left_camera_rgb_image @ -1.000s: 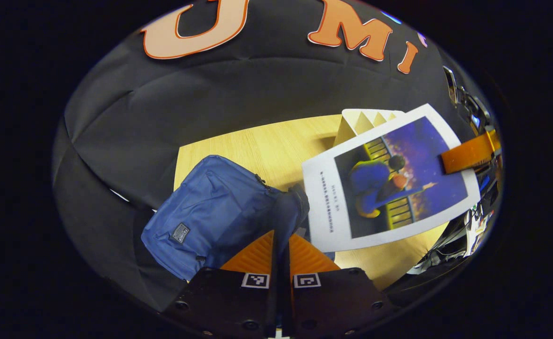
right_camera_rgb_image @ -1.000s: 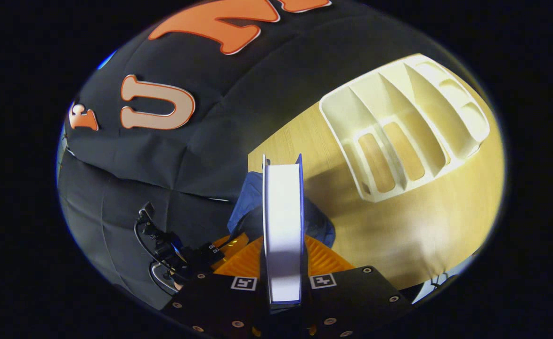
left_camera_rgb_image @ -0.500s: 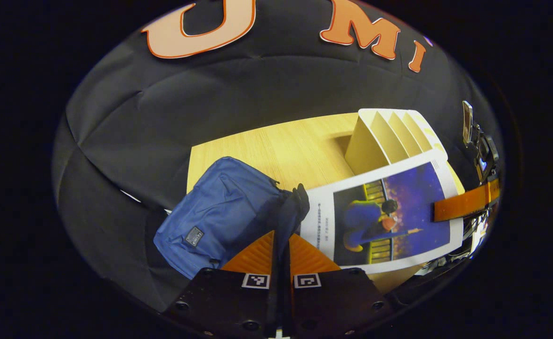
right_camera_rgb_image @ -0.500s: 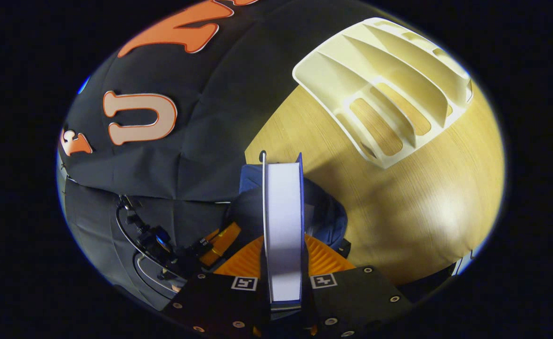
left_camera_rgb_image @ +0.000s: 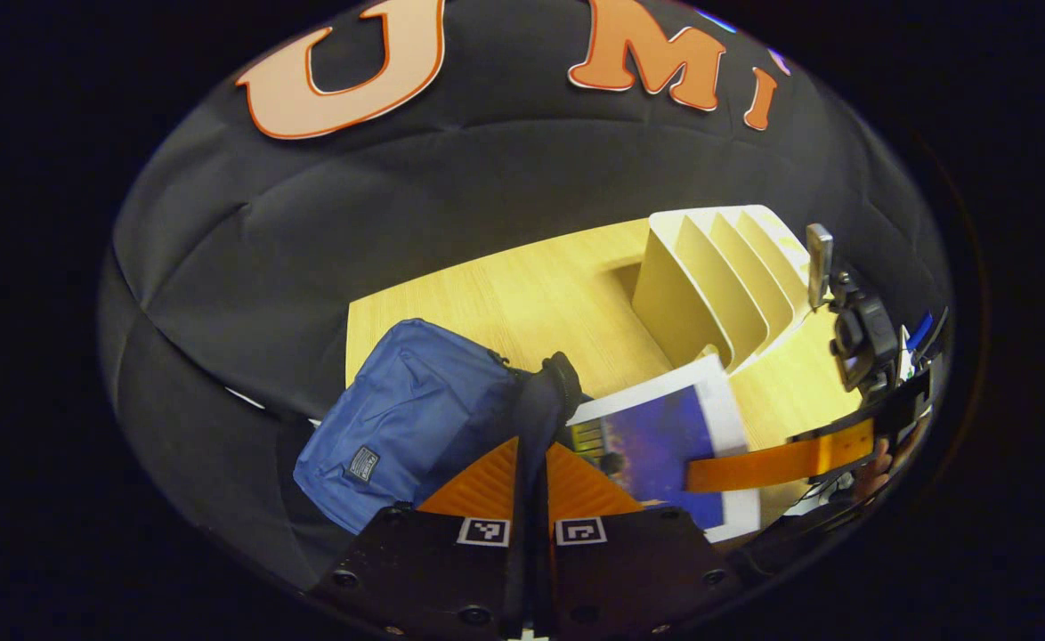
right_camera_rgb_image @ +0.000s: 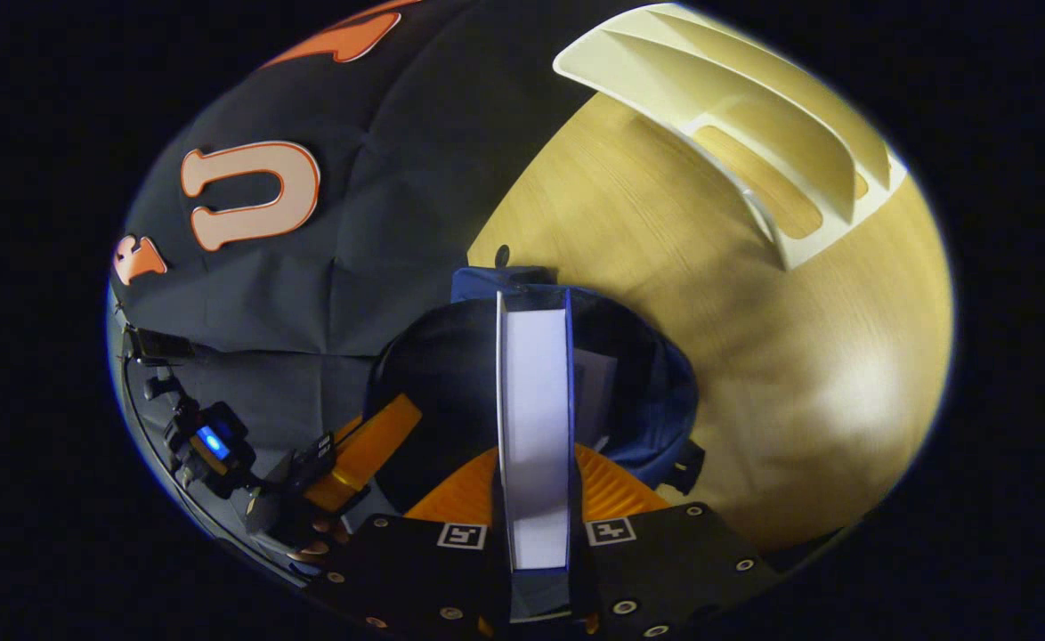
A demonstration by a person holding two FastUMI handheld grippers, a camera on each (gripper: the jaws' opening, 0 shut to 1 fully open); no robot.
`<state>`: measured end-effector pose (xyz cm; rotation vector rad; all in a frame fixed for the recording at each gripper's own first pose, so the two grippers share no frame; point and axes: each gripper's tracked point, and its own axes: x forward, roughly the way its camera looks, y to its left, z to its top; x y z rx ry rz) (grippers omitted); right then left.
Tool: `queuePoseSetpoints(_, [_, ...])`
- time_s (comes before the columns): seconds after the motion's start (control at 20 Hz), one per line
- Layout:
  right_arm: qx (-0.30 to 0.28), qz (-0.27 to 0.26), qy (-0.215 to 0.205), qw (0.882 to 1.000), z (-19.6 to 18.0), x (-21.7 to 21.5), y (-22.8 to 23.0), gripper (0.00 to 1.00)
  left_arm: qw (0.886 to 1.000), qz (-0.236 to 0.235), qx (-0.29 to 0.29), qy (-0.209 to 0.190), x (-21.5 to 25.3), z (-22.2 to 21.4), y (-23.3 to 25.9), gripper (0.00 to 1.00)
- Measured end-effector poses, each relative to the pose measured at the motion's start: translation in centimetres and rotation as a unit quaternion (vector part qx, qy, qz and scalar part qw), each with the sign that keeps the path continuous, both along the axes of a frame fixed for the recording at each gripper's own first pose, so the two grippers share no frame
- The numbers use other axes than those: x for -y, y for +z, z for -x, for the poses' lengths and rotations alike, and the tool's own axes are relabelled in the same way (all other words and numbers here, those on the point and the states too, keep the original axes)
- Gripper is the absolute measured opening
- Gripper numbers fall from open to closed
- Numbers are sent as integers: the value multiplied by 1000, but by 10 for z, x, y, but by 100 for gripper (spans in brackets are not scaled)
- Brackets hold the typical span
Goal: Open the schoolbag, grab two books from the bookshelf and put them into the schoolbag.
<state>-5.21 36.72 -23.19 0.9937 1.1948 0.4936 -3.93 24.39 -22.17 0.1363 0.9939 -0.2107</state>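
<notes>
The left gripper (left_camera_rgb_image: 531, 445) pinches the rim of the blue schoolbag (left_camera_rgb_image: 407, 418) on the wooden table (left_camera_rgb_image: 522, 294), holding its mouth wide. The right gripper (right_camera_rgb_image: 536, 463) grips a book (right_camera_rgb_image: 533, 418) edge-on, its far end inside the bag's mouth. The cream bookshelf (right_camera_rgb_image: 754, 133) stands beyond, well apart

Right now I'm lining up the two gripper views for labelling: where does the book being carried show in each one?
Left gripper view: the book lies lower right of centre, cover facing the camera, pinched by the right gripper, beside the blue schoolbag.
Right gripper view: the book stands edge-on at bottom centre between the fingers, over the open schoolbag.
Shared landmark: the cream bookshelf on the wooden table.
</notes>
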Motion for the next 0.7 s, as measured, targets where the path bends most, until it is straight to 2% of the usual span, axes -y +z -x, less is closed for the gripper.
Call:
queuePoseSetpoints(0.15, [14, -28, -16, 999, -11, -17, -13, 25, 1000, 7, 8, -8, 4, 1, 5, 5])
queuePoseSetpoints(0.35, [24, -48, -13, 998, -14, -34, -22, 26, 999, 20, 11, -24, 16, 5, 9, 5])
queuePoseSetpoints(0.7, [16, -66, -11, 998, -23, -78, -41, 28, 997, 7, 2, -70, 35, 5, 0, 4])
